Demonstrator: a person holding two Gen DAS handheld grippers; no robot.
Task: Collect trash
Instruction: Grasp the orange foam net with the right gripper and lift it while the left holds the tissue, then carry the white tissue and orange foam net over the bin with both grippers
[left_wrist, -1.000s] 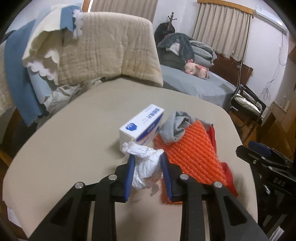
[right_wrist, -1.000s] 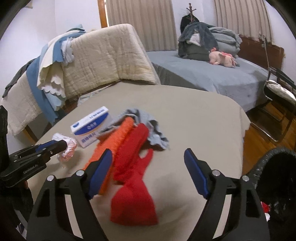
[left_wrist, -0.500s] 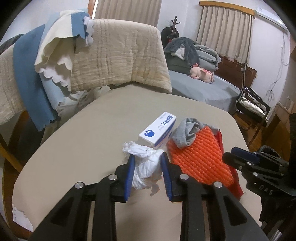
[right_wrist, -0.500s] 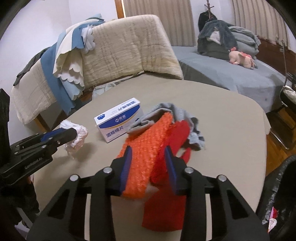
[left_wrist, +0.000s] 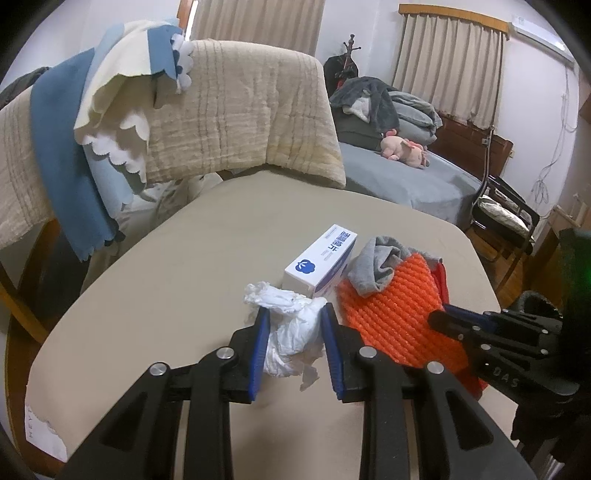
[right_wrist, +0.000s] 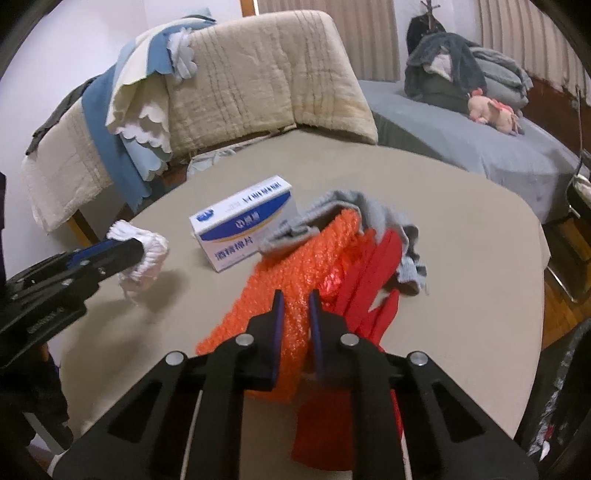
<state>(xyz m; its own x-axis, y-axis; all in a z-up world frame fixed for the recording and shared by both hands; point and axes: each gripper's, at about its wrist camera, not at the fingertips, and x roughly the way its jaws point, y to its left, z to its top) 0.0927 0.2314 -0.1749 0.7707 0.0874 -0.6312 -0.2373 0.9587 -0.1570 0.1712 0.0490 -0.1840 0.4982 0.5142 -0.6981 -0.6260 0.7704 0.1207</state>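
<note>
Now, step in hand: you have trash pinched in both grippers at once; the pick-up looks done and the carry-off has not begun.
Left gripper (left_wrist: 293, 341): clamped on the crumpled white tissue (left_wrist: 286, 334), which bulges out between the blue pads. From the right wrist view the wad hangs just above the worktop (left_wrist: 155, 295), casting a shadow under it.
Right gripper (right_wrist: 295, 321): its jaws have just been closing and now stand nearly together, biting the near edge of the orange bubble wrap (right_wrist: 291, 273). The sheet's far end lies on the pile.
Pile: the wrap lies over red cloth (right_wrist: 373, 266) and under a grey sock (right_wrist: 373, 210); the sock drapes across its far end, so judge it likely to ride along or tumble off when you lift.
Box: the white and blue carton (right_wrist: 245, 221) stands just beside the wrap, touching or nearly so; I cannot tell which.
Bin: a black bag (right_wrist: 565, 402) with scraps inside shows at the right edge, below the worktop's rim.
Next move: lift the right gripper slowly and peel the wrap toward you so the sock slides off, then swing both loads over to the bag and let go.
Watch: the wrap is thin and held only by an edge; a quick tug could slip it free or drag the red cloth.
</note>
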